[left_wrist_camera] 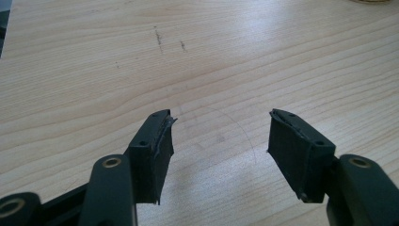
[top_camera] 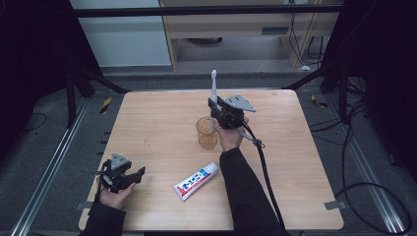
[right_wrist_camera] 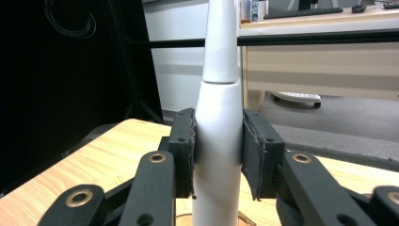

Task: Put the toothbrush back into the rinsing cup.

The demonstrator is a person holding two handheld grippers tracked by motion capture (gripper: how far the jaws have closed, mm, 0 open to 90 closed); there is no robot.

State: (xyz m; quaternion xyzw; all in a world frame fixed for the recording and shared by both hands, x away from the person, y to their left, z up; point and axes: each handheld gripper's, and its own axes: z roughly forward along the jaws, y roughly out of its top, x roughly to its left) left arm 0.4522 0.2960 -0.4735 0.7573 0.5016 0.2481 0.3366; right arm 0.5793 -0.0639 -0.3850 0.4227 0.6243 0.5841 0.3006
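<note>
Right tool (top_camera: 212,109) clamps the upright toothbrush (top_camera: 213,93), seemingly in the cup (top_camera: 207,132); left tool (top_camera: 132,175), at the counter's (top_camera: 162,123) 7 o'clock, gapes wide.

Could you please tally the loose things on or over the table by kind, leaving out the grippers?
Toothbrush: 1
Cup: 1
Toothpaste tube: 1
Total: 3

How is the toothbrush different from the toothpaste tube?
The toothbrush stands upright, while the toothpaste tube lies flat on the table. The toothbrush is plain white and thin; the tube is wider, with red and blue print. The right gripper clamps the toothbrush above the amber cup; nothing touches the tube. Both are mostly white.
</note>
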